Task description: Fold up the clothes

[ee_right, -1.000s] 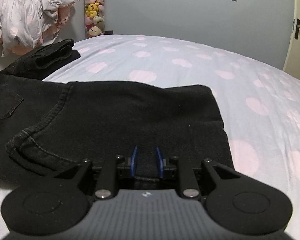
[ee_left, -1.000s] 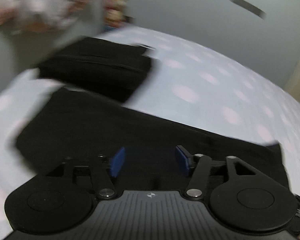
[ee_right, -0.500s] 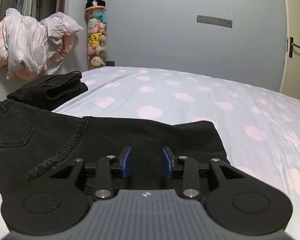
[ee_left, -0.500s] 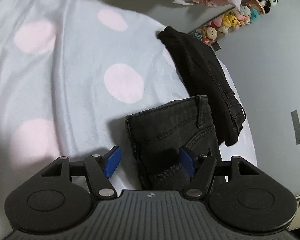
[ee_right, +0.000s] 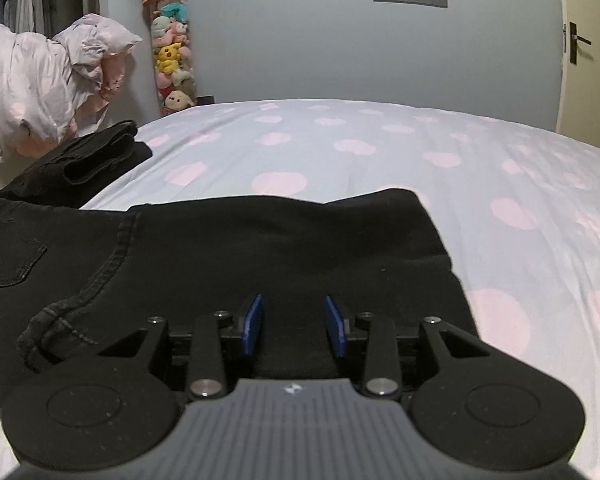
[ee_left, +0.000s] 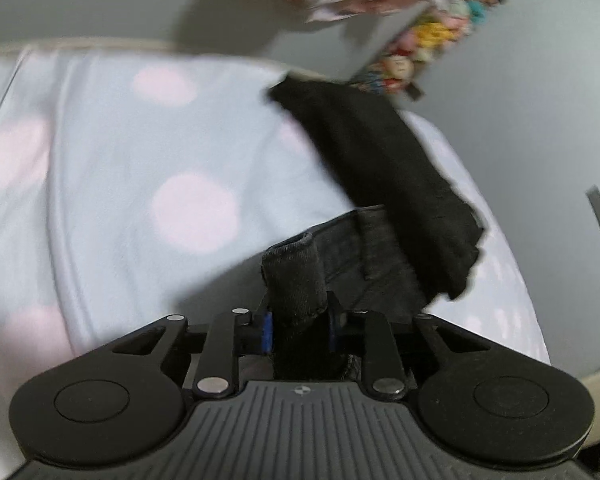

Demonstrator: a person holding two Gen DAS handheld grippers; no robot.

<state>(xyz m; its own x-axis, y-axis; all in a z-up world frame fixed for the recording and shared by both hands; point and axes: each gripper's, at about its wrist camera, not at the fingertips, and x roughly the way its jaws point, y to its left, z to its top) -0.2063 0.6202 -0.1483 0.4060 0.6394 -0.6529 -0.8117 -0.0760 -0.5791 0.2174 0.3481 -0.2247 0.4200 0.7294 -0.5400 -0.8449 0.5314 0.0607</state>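
Black jeans [ee_right: 260, 248] lie flat on the bed, folded lengthwise, with a back pocket at the left. My left gripper [ee_left: 298, 328] is shut on the waistband corner of the jeans [ee_left: 296, 280], which stands up between its blue pads. My right gripper [ee_right: 294, 324] is open just above the jeans' near edge, with nothing between its pads. A second black garment [ee_right: 80, 160], folded, lies at the bed's far left; it also shows in the left wrist view [ee_left: 380, 168].
The bed [ee_right: 380, 152] has a pale blue sheet with pink dots. A bundle of pale bedding [ee_right: 40, 80] hangs at the left. A column of plush toys [ee_right: 172, 52] stands by the grey wall. A door [ee_right: 588, 48] is at the right.
My left gripper closed on the jeans' waistband corner, which now stands between its pads. My right gripper opened wider and drew back a little from the jeans' edge.
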